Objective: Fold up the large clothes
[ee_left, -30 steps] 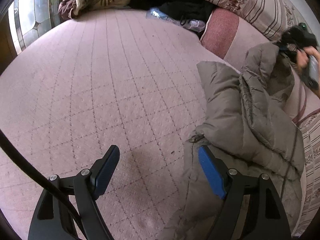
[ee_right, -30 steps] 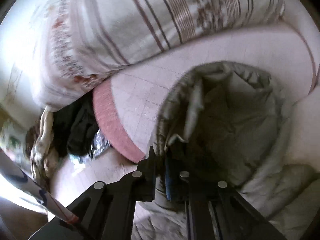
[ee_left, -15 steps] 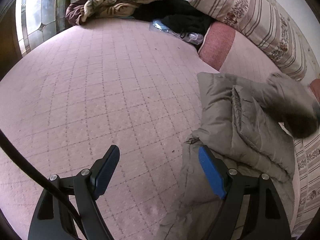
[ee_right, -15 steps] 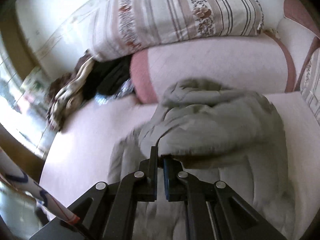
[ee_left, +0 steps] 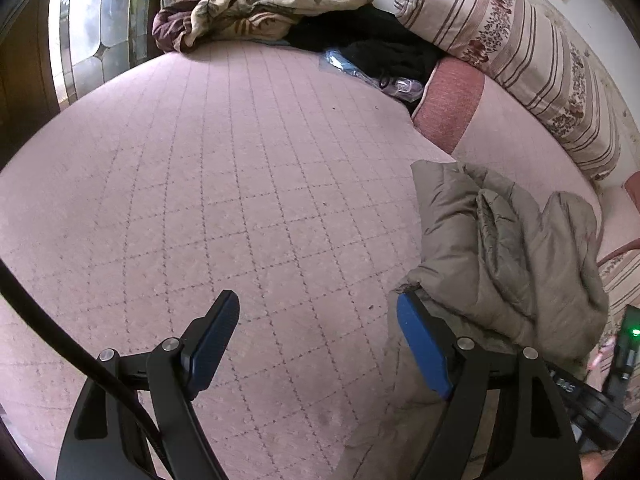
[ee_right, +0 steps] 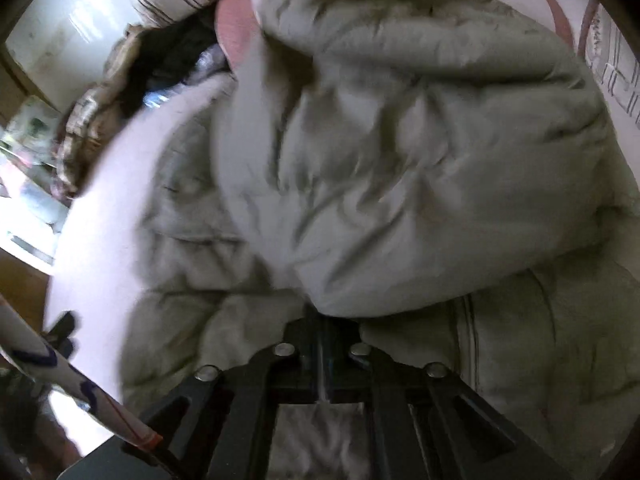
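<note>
Our left gripper [ee_left: 316, 344] hangs wide open over the pink bedspread [ee_left: 224, 184], holding nothing. To its right, the grey padded jacket [ee_left: 500, 256] lies bunched on the bed below the striped pillow [ee_left: 516, 52]. Our right gripper [ee_right: 322, 320] is clamped shut on a fold of that jacket.

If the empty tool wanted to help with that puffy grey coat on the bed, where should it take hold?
Probably the near-left corner of the grey coat, where its edge lies loose on the pink bedspread. The left gripper is open beside it, so it could come in from the bare bedspread and let one finger slide under that thin edge. The middle is too bulky to pinch.
</note>
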Tool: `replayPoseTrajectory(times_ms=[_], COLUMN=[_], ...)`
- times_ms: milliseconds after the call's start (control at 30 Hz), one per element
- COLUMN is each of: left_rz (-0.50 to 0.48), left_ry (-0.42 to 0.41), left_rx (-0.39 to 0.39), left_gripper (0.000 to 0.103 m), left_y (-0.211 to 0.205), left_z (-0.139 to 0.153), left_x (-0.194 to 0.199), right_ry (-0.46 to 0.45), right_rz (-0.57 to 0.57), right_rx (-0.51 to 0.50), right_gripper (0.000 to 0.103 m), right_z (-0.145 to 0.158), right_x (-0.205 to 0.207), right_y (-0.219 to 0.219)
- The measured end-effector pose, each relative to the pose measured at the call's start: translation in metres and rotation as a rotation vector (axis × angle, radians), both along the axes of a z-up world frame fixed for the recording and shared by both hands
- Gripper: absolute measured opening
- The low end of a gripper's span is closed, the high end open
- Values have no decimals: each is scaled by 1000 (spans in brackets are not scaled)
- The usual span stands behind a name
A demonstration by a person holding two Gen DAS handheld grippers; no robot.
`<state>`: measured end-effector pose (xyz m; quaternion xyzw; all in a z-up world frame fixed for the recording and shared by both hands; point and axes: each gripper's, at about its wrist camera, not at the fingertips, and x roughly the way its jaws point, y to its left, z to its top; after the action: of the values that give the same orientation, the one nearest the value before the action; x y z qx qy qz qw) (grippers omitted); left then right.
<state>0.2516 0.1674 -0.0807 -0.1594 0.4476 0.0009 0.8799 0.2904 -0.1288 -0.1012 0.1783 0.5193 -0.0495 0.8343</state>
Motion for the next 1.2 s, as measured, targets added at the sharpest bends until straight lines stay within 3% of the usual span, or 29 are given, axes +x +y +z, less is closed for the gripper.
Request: replayPoseTrajectory(times_ms=[100, 233, 367, 467, 567, 633, 733, 900, 933, 1067, 1200], left_rz=[-6, -7, -11, -27, -46, -57, -60, -61, -62, -73, -73], left_ry=[4, -3, -2, -3, -4, -1, 5, 14, 15, 17, 9], left_rx=[7, 20, 24, 31, 51, 64, 83, 81, 84, 95, 104], left_gripper=[80, 80, 80, 80, 80, 80, 80, 80, 80, 80, 80], left_y=[-3, -5, -7, -12, -19, -23, -25, -25, -26, -29, -31], left_z=[-1, 0, -1, -1, -2, -3, -6, -8, -8, -8, -7], left_x=[0, -2, -2, -4, -5, -4, -1, 3, 3, 1, -1], right_ry=[13, -33, -92, -156, -247, -279, -219, 12, 17, -12, -216], right_rz=[2, 57, 131, 107, 10, -60, -112, -94, -82, -80, -77], right_rx=[-5, -54, -105, -142, -245, -328, -363, -246, -259, -306, -325], right_gripper=[1, 5, 24, 31, 60, 61, 61, 61, 61, 60, 60], right_z=[-10, 19, 61, 92, 120, 124, 109, 18, 11, 33, 91], right_x=[8, -5, -37, -39, -15, 19, 53, 82, 80, 79, 63], right_y=[-3, -1, -2, -20, -39, -55, -77, -88, -89, -79, -53])
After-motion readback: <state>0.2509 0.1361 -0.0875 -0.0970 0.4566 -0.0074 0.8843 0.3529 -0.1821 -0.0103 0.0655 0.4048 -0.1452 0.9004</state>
